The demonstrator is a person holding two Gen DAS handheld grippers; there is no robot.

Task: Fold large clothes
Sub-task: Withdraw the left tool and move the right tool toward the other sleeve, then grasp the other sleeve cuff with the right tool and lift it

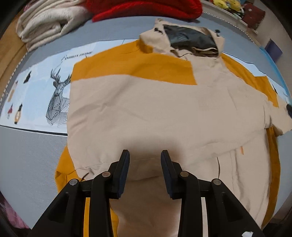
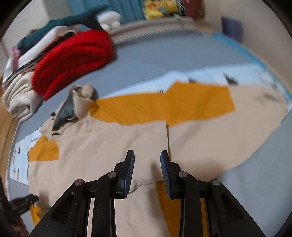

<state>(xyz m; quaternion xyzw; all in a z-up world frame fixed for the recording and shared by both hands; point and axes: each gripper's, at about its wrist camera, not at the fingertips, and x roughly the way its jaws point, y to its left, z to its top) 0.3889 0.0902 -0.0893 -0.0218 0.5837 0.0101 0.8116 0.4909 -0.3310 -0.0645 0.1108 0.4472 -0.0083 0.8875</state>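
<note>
The beige-and-mustard hooded jacket (image 1: 164,109) lies spread flat across the middle of the grey bed (image 1: 32,155) — hood toward the far edge, near the red folded garment (image 2: 73,62). Left gripper (image 1: 145,160) and right gripper (image 2: 147,160) hover above it, jaws apart, nothing between them.

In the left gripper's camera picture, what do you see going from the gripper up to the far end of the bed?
Left gripper → beige part of the hoodie → orange band → hood with dark lining → red folded garment.
</note>
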